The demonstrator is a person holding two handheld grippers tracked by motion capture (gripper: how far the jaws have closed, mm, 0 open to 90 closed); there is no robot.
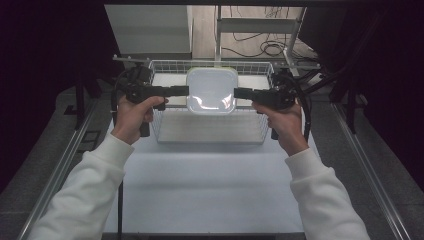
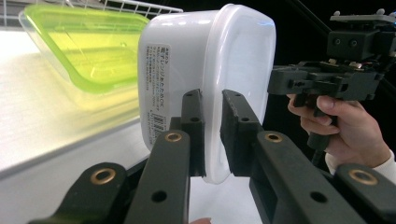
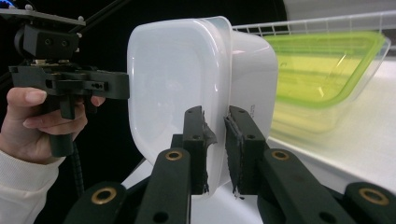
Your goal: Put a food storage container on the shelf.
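A white lidded plastic container (image 1: pixel 211 90) hangs above a wire basket (image 1: pixel 210 131), held from both sides. My left gripper (image 1: pixel 184 91) is shut on its left rim, and my right gripper (image 1: pixel 239 93) is shut on its right rim. In the left gripper view the jaws (image 2: pixel 211 102) pinch the edge of the white container (image 2: pixel 205 56), with the other gripper (image 2: pixel 327 79) beyond it. In the right gripper view the jaws (image 3: pixel 215 115) clamp the rim of the white container (image 3: pixel 177 79). A clear container with a green lid (image 2: pixel 88 51) (image 3: pixel 322 74) lies in the basket below.
The basket stands at the far end of a white table top (image 1: pixel 210 190). Metal rails (image 1: pixel 60 165) run along both sides of the table. Cables (image 1: pixel 265 47) lie on the floor behind the basket.
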